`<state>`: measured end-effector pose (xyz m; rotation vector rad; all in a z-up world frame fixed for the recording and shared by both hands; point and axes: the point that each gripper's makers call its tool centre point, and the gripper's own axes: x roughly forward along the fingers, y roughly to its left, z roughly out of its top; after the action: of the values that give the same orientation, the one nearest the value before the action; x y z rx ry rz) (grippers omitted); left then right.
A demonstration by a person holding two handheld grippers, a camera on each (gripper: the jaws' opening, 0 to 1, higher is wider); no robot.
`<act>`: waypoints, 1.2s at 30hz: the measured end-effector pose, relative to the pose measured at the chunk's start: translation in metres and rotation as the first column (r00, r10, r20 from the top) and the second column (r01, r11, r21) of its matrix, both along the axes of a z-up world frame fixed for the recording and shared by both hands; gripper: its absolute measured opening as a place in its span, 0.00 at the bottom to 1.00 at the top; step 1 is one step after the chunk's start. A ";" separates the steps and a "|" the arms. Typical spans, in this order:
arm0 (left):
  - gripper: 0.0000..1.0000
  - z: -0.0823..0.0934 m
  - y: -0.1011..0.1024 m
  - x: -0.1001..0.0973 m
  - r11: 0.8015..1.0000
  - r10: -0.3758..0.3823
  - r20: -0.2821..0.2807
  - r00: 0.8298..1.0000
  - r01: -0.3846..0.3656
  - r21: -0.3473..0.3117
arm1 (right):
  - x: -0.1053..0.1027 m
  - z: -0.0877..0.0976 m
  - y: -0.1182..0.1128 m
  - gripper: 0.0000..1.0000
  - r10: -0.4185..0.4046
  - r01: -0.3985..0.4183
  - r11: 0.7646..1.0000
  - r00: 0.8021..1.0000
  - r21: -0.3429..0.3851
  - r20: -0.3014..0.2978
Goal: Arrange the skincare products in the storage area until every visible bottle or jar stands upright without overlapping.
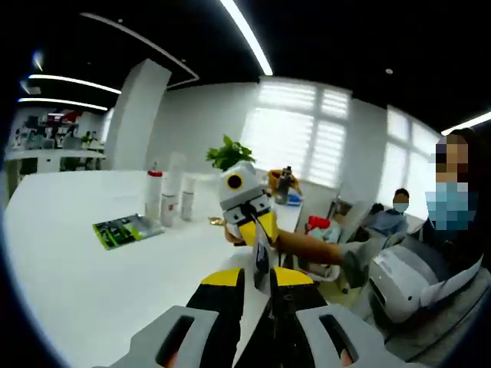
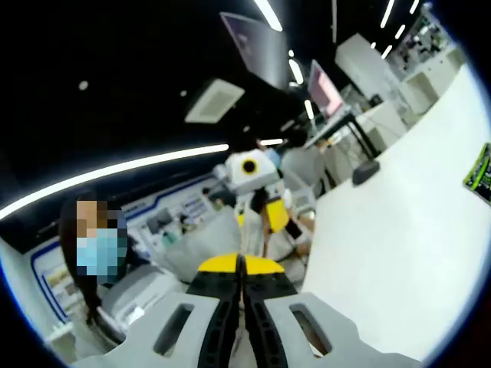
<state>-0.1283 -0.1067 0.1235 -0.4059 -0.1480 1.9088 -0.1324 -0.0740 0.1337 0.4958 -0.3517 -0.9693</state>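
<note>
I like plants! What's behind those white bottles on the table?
Behind the white bottles on the white table stands a leafy green plant, with bright shuttered windows beyond. The right gripper covers the plant's pot.

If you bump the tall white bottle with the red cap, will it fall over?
Probably. The tall white bottle with the red cap looks narrow and upright, so it likely tips easily. It seems to be light plastic and may slide on the smooth white table.

Daylight pours through the tall white-blinded window (image 1: 307,134), washing out its slats, while long white ceiling strip lights (image 1: 245,34) glare against a dark ceiling. The glossy white bench (image 1: 77,253) below the window reflects brightly. Fisheye bending curves the strips; both views are soft, edges blurred.
</note>
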 end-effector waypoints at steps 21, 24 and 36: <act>0.00 0.049 -0.005 -0.015 0.998 -0.012 0.204 0.979 -0.002 0.064 | -0.040 0.053 0.014 0.01 -0.217 0.217 0.924 0.976 -0.315 0.035; 0.00 0.071 -0.015 -0.033 0.975 0.017 0.228 0.973 -0.067 0.212 | -0.055 0.068 0.023 0.01 -0.311 0.302 0.868 0.950 -0.394 0.043; 0.00 0.070 -0.037 -0.121 0.890 0.168 0.322 0.932 -0.283 0.357 | -0.121 0.086 0.054 0.00 -0.716 0.629 0.646 0.696 -0.432 -0.057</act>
<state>-0.2496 -0.1440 0.1933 -0.3928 -0.7955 1.9778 -0.2531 -0.0203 0.2200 -0.1480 -0.5278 -1.6384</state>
